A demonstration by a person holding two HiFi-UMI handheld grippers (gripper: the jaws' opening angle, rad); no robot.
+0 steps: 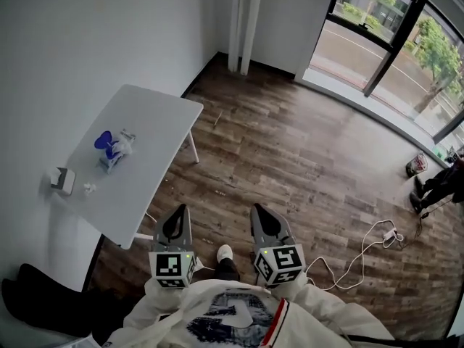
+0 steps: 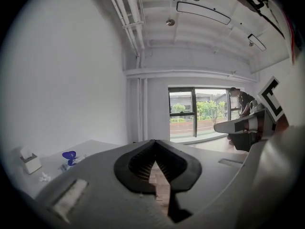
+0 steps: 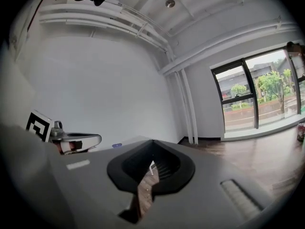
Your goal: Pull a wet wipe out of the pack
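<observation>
The left tongs [image 1: 180, 210] are closed tip to tip with nothing between them. In the left gripper view [image 2: 155, 142] only a slit of wooden floor shows behind the ribbed pads. The right tongs [image 1: 256, 209] are likewise fully closed and empty [image 3: 152, 142]. The two sit side by side, apart from each other, held low in front of the person's white sleeves. Both point forward and a little downward over the floor [image 1: 290, 158]. A white shoe [image 1: 225, 253] shows between them, just below.

The wet wipe pack [image 1: 113, 153] lies well ahead and to the left of the left tongs, out of reach of either pair. It rests on the white worktop [image 1: 152, 114], with a blue part on its top. The left gripper view shows it far off to the left [image 2: 69, 156]. In the right gripper view only a small blue spot [image 3: 116, 145] marks it, beyond the other tongs.

Nearer the left tongs than the pack, at the worktop's left edge, stands a small white box [image 1: 63, 180] [image 2: 31, 162]. A crumpled white scrap [image 1: 89, 188] [image 2: 44, 177] lies just beside it.

To the right of the right tongs a white cable [image 1: 362, 249] snakes across the floor. Far ahead and right is a large window [image 1: 384, 42], with trees outside.
</observation>
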